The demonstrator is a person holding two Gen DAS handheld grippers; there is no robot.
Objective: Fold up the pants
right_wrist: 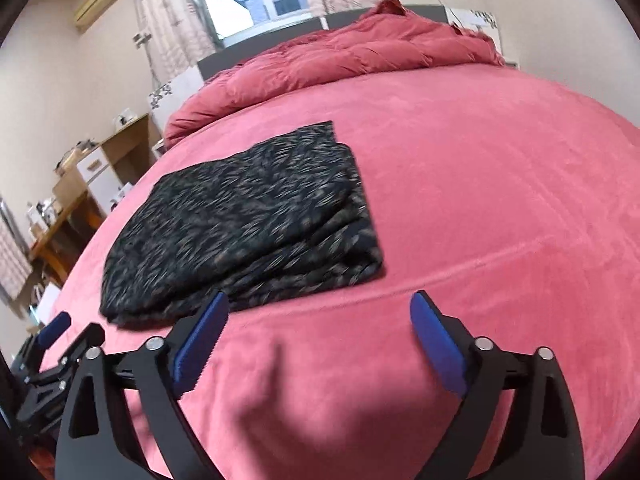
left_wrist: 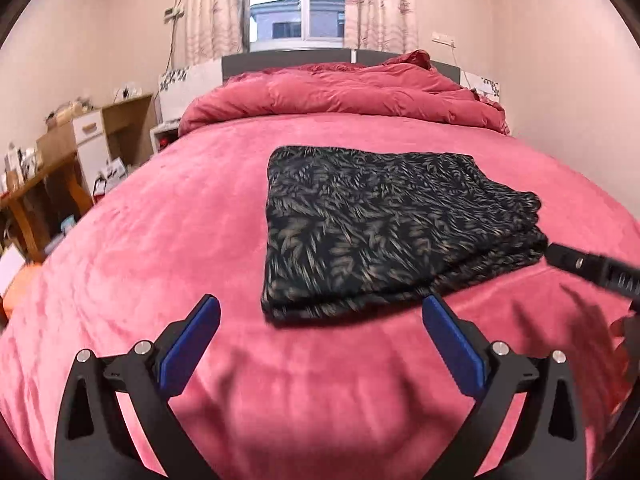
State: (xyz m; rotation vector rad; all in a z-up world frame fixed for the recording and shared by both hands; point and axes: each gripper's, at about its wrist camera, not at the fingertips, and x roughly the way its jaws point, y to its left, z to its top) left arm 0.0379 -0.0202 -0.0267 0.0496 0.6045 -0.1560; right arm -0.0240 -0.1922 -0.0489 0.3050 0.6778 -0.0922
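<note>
The dark, feather-patterned fabric pants (left_wrist: 384,224) are lying folded on the pink plush bed (left_wrist: 160,240), just ahead of both claws, left claw (left_wrist: 320,320) and right claw (right_wrist: 320,316), each gaping empty.

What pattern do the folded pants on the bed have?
The pants are black with a tan leaf or feather print, clearest in the left wrist view.

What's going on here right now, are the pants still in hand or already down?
Already down. The pants lie folded in a neat stack on the pink bedspread. The left gripper and right gripper both stand open with nothing between their pads, just short of the stack's near edge. The fold looks finished.
</note>
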